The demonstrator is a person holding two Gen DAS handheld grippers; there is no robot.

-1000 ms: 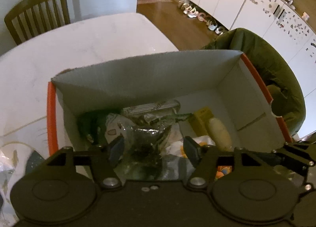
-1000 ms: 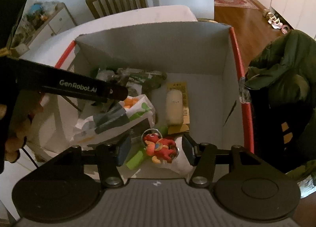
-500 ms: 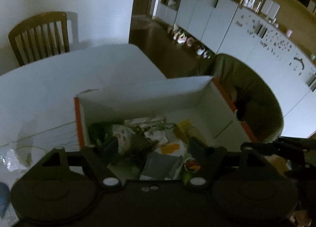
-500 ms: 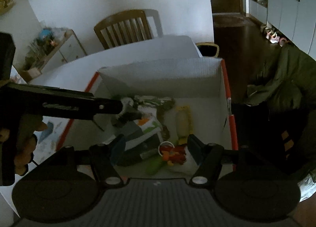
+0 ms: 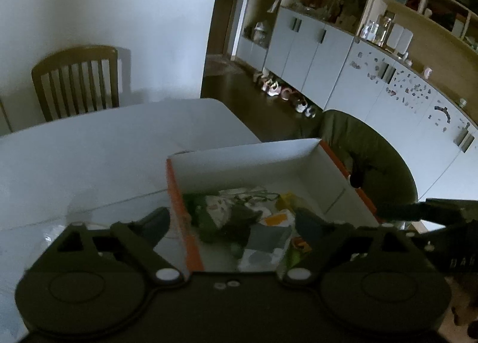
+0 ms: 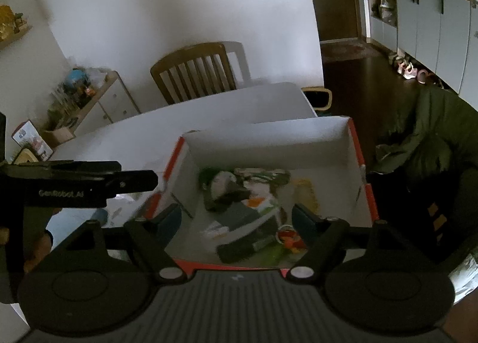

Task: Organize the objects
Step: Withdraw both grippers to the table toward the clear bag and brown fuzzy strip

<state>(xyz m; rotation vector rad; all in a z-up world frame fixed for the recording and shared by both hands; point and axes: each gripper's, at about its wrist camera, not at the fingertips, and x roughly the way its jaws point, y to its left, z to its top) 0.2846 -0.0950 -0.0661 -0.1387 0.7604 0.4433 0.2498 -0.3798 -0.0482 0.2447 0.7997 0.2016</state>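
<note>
Orange-edged white cardboard box (image 6: 355,145) on the white bench (image 5: 89,148), already loaded. Both claws, left (image 5: 230,223) and right (image 6: 236,217), above it, opening, empty. Best withdrawn straight upward, clear of its rim.

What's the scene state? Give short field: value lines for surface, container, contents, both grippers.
surface: white table
container: open box with orange rim, on the table
contents: mixed packets, yellow item, red toy
left gripper: jaws opening, nothing between them, above the box
right gripper: jaws opening, nothing between them, above the box
beside table: wooden chair
</note>
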